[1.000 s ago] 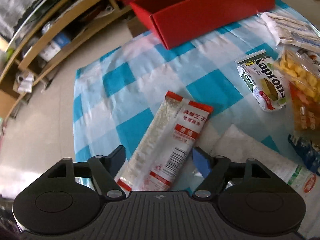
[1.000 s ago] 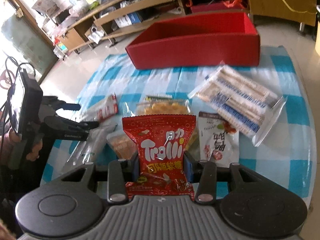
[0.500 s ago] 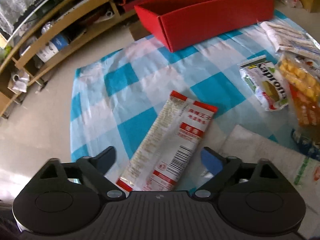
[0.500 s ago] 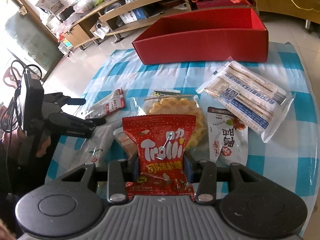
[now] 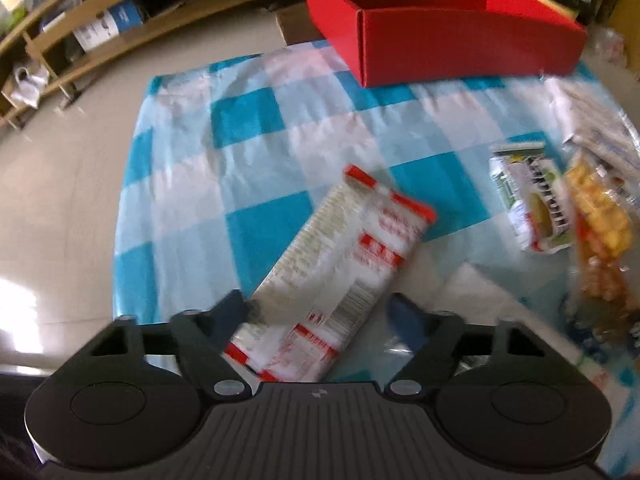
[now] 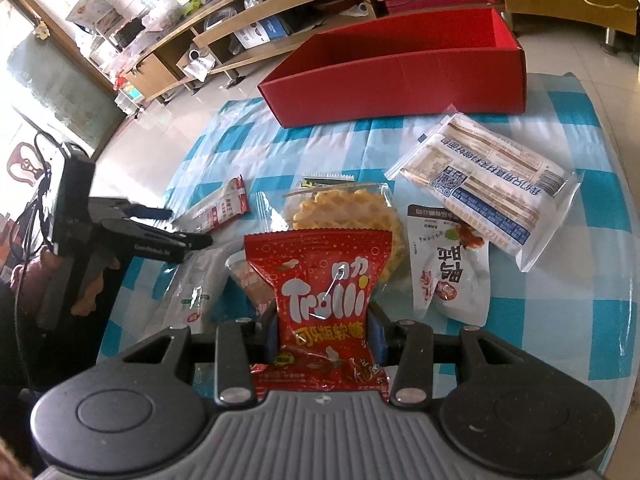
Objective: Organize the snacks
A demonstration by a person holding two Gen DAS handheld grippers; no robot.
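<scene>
The left gripper (image 5: 320, 316) is seen pointing steeply down at a checked cloth (image 5: 256, 120), and its jaws are closing with a long white-and-red packet (image 5: 340, 264) between them. The near end of the packet is touched by the left finger; a gap is seen between the packet and the right, blue-padded finger (image 5: 404, 316), so the packet is not yet clamped. From the gripper the packet runs toward one o'clock, lying flat on the cloth. This view is blurred.

A red box (image 5: 448, 36) is set at the far edge of the cloth, at about one o'clock from the left gripper and well apart from it. At three o'clock a green wafer pack (image 5: 528, 200) and a yellow snack bag (image 5: 600, 232) are seen, just beside each other.

The right gripper (image 6: 324, 332) is closed tight on a red Trolli bag (image 6: 320, 300), which is held upright between the pads, clear of the cloth. Beyond it, at twelve o'clock, a waffle pack (image 6: 344, 208) is seen; at one o'clock a white pouch (image 6: 452, 276); farther out at two o'clock a large biscuit pack (image 6: 488, 176). The red box (image 6: 400, 80) stands at twelve o'clock, open and with nothing visible inside. At ten o'clock the left gripper (image 6: 188, 226) is seen, gripped by a hand (image 6: 86, 280), its fingers at the packet (image 6: 220, 208)
</scene>
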